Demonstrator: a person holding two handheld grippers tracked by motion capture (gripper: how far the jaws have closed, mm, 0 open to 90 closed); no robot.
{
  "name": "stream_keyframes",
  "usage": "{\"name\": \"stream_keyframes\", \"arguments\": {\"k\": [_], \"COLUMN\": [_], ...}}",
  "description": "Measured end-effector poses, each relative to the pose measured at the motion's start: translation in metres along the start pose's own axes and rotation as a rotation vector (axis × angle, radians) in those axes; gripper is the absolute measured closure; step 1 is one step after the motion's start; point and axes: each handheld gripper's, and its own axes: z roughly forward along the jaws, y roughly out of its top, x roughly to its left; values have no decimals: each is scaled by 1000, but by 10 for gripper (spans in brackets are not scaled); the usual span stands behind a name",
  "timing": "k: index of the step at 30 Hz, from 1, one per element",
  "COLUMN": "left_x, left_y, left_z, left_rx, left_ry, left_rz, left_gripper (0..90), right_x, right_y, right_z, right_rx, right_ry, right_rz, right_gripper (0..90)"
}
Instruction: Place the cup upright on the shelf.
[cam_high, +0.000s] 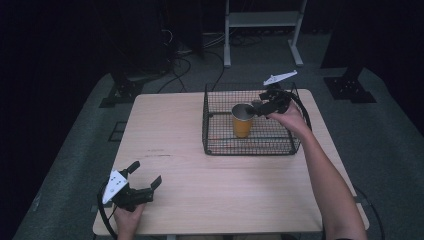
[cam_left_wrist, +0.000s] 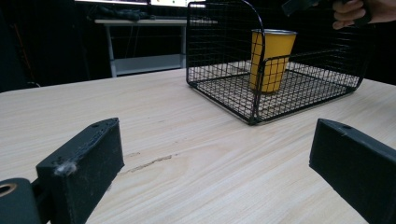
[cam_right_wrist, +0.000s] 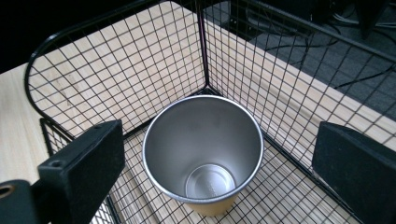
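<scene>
A yellow cup (cam_high: 242, 121) with a silver inside stands upright in the black wire basket (cam_high: 215, 145) at the table's far right. My right gripper (cam_high: 260, 106) hangs open just above the cup's rim, its jaws spread to either side of the cup (cam_right_wrist: 203, 149) and empty. My left gripper (cam_high: 145, 175) rests open near the table's front left corner, well apart from the basket (cam_left_wrist: 219, 84) and the cup (cam_left_wrist: 272, 58) it looks toward.
The light wood table (cam_high: 175, 140) has bare room left of and in front of the basket. Behind the table stand a white metal frame (cam_high: 260, 20) and dark stands, with cables on the grey floor (cam_high: 190, 65).
</scene>
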Motion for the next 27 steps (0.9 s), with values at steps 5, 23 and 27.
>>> {"name": "stream_keyframes", "arguments": {"k": [5, 23, 27], "left_x": [-1, -1, -1], "left_y": [0, 0, 0], "left_z": [0, 0, 0], "left_rx": [5, 1, 1], "left_ry": [0, -4, -2], "left_rz": [3, 1, 0], "left_gripper": [22, 22, 22], "right_x": [3, 14, 17], "right_y": [1, -11, -13], "right_z": [-12, -40, -43], "right_rx": [-9, -15, -17], "right_ry": [9, 28, 33], "right_rz": [-6, -1, -9], "right_gripper": [21, 23, 23]}}
